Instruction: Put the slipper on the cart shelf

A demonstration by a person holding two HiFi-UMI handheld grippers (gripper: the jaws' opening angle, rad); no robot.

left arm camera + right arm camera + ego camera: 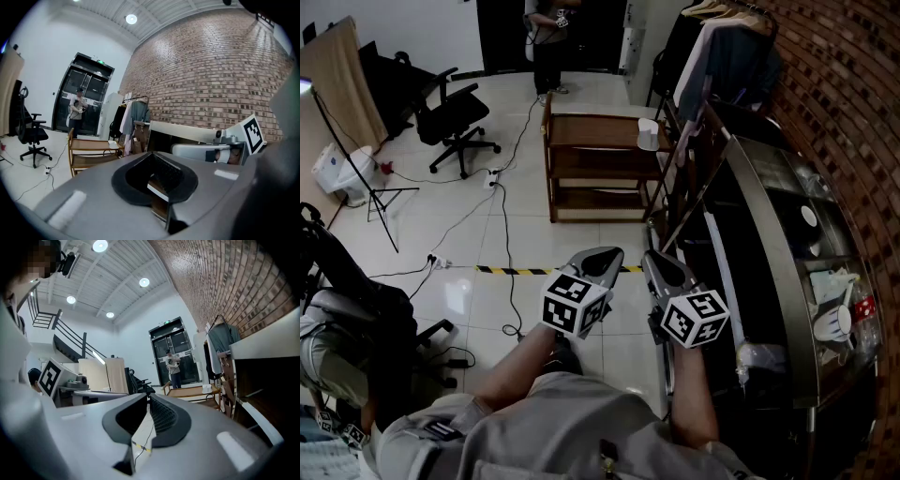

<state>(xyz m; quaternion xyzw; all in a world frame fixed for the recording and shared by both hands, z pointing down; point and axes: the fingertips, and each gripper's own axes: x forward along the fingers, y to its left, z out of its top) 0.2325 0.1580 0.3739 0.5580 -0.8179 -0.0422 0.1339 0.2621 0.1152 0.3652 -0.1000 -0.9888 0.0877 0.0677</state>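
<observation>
Left hand-held gripper, right hand-held gripper, both closed, facing cart

I see the wooden cart standing upright on the pale tiled floor ahead of me. It has three open shelves stacked between its corner posts. A small white thing rests on the top shelf at its right edge. From here I cannot tell whether that is the slipper.
</observation>
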